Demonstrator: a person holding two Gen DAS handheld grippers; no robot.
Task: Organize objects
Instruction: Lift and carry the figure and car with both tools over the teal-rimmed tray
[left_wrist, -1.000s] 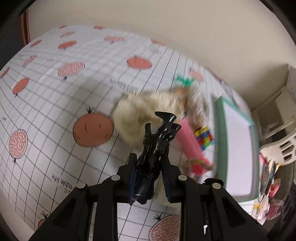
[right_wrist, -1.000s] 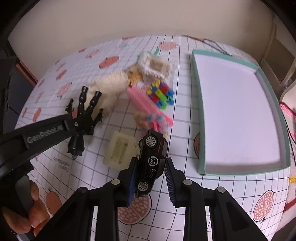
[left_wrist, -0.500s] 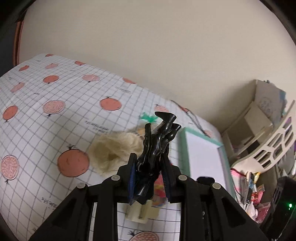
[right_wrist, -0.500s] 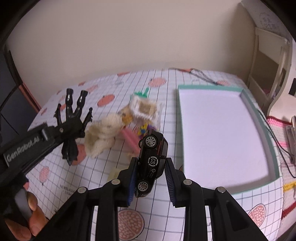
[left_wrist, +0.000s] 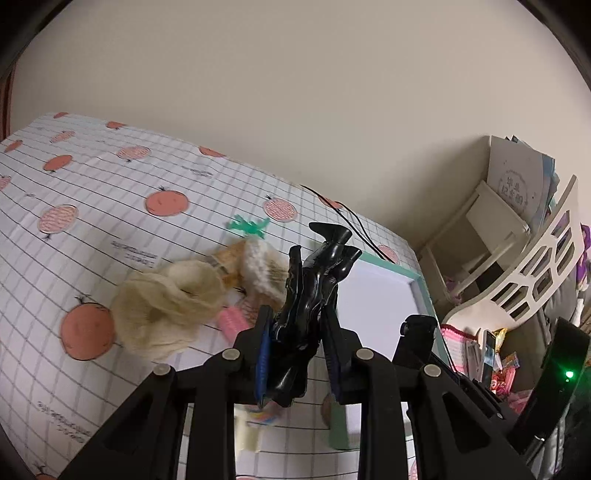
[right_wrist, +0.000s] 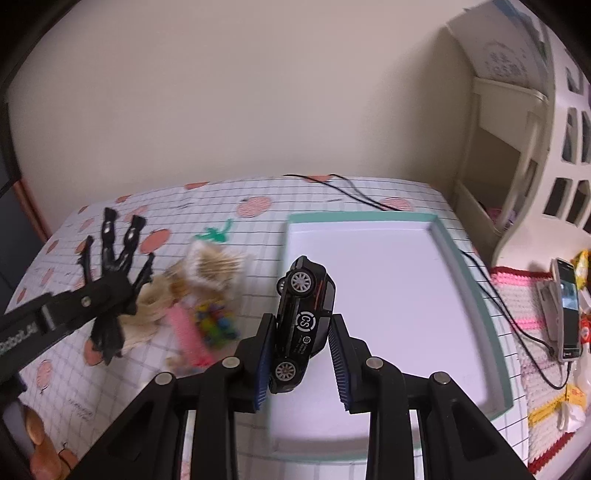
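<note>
My right tool (right_wrist: 301, 356) pinches the black toy car (right_wrist: 303, 320), nose up, above the near-left part of the teal tray (right_wrist: 467, 280). My left tool (left_wrist: 298, 352) grips a black figure (left_wrist: 312, 295) left of the tray, over the surface (left_wrist: 92, 192).

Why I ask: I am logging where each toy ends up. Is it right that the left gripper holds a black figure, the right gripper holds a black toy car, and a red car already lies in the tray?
Not quite. The tray holds nothing, as the right wrist view shows. The rest stands: the left gripper holds the black figure and the right gripper holds the black toy car.
</note>
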